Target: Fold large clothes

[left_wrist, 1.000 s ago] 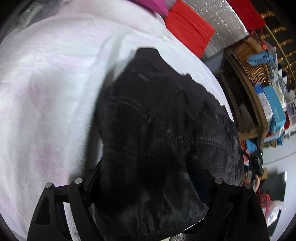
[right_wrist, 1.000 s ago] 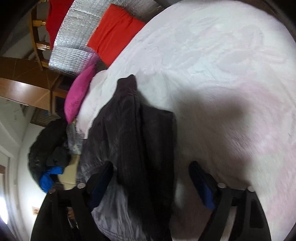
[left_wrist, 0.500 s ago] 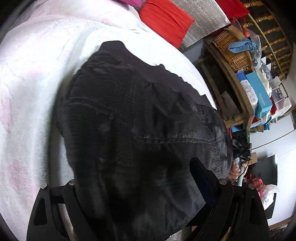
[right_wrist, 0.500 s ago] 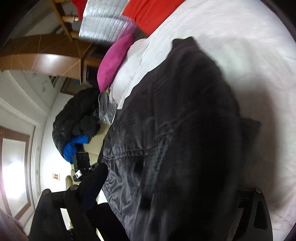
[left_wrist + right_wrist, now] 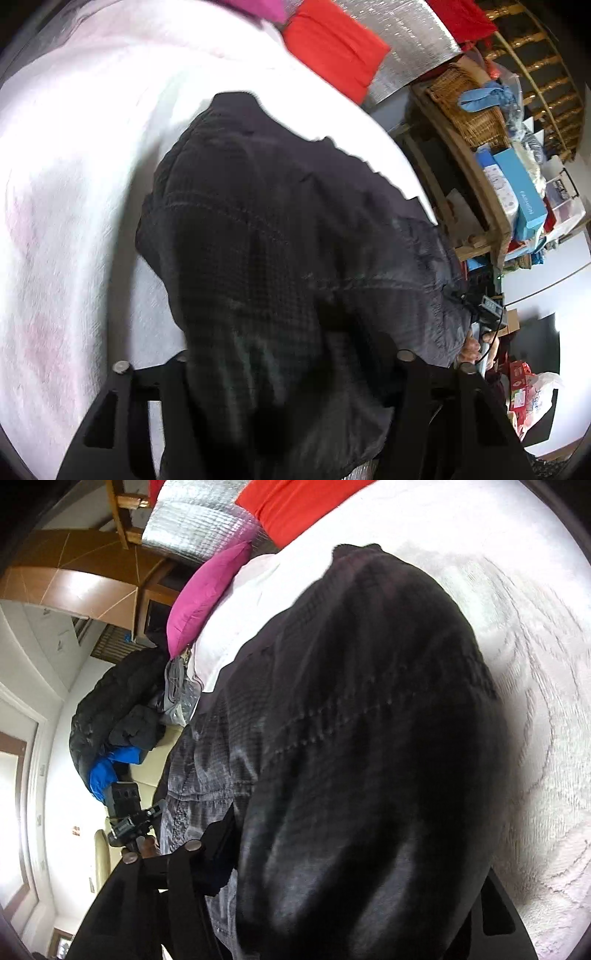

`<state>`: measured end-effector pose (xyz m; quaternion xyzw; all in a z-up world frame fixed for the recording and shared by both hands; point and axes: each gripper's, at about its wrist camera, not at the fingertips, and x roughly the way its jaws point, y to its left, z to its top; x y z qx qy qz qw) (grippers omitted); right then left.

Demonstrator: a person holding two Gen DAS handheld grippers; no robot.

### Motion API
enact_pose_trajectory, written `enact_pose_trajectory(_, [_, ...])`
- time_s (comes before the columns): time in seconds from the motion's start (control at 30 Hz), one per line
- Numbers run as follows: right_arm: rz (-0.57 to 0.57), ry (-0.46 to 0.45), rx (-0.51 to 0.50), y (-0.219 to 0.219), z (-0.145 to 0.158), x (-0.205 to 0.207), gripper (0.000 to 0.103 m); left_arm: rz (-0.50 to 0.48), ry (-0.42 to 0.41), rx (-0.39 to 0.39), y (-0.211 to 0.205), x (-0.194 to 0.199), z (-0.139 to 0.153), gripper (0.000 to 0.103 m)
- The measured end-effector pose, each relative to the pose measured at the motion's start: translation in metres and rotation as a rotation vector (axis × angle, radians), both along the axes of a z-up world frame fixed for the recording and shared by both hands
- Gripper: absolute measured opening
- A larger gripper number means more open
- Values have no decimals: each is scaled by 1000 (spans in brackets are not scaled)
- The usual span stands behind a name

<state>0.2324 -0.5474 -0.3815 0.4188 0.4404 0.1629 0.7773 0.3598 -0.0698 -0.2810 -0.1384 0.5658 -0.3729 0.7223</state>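
Observation:
A large black quilted jacket (image 5: 280, 258) lies over the white bedspread (image 5: 74, 184), and its near edge hangs raised between both grippers. My left gripper (image 5: 291, 387) is shut on the jacket's near edge; cloth hides the fingertips. In the right wrist view the same jacket (image 5: 351, 738) fills the middle, and my right gripper (image 5: 332, 878) is shut on its other near corner, fingertips also hidden. The other gripper with the hand that holds it shows at the jacket's edge in each view (image 5: 487, 314) (image 5: 129, 823).
A red cushion (image 5: 332, 44), a pink pillow (image 5: 207, 590) and a silver quilted panel (image 5: 406, 48) lie at the bed's far end. A shelf with a wicker basket (image 5: 465, 107) and boxes stands beside the bed. A pile of dark clothes (image 5: 110, 709) sits on the other side.
Both grippers have lifted the jacket's near edge and drawn it up over the rest; the jacket now fills much more of the right wrist view than a second ago.

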Motion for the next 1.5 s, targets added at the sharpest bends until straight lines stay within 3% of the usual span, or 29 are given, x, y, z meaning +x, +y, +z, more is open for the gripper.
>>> enact_pose_trajectory(0.23, [3,-16,33,-8,-5,-4,63,153,32,-2,52,5,5,78])
enact_pose_trajectory(0.37, [3,-10,33,-6,-5,-2,63,86,97,34,33,12,-14,79])
enact_pose_trajectory(0.43, [2,-8,30,-6,-4,-1,64,54,129,35,17,15,-24,86])
enact_pose_trajectory(0.47, [3,-9,30,-8,-5,-2,64,33,119,30,10,16,-23,94])
enact_pose_trajectory(0.53, [3,-12,31,-9,-6,-3,64,-40,111,7,-6,14,-21,95])
enact_pose_trajectory(0.6, [4,-13,32,-9,-6,-3,64,-40,120,2,-14,14,-20,97])
enact_pose_trajectory(0.67, [5,-12,33,-9,-7,-2,64,-62,140,-69,-16,15,-16,97])
enact_pose_trajectory(0.7, [5,-12,32,-9,-6,-2,64,-66,139,-127,-16,14,-10,95])
enact_pose_trajectory(0.77, [3,-10,30,-9,-6,-2,64,-78,100,-154,-17,11,0,92])
enact_pose_trajectory(0.9, [-4,-10,-5,-5,0,-2,63,-80,49,-114,-24,8,7,64])
enact_pose_trajectory(0.97, [-3,-16,-34,-2,4,-2,62,-61,66,-99,-26,14,1,57])
enact_pose_trajectory(1.03, [-1,-25,-56,2,6,-1,62,-56,76,-79,-23,19,-2,57])
enact_pose_trajectory(1.07, [-4,-16,-52,1,4,0,62,-57,75,-58,-18,18,-8,64])
enact_pose_trajectory(1.1, [-11,-4,-30,-2,-1,1,63,-38,106,-22,-21,21,-17,82])
enact_pose_trajectory(1.2, [-21,5,20,-5,-5,2,66,-5,157,-36,-20,23,-23,83])
enact_pose_trajectory(1.33, [-43,-4,-21,0,-1,0,64,23,113,-28,-20,19,-14,56])
enact_pose_trajectory(1.4, [-53,-6,-58,3,5,0,55,40,73,-27,-19,17,-5,41])
enact_pose_trajectory(1.5, [-67,-33,-110,6,18,-1,47,49,-4,-43,-20,13,15,33])
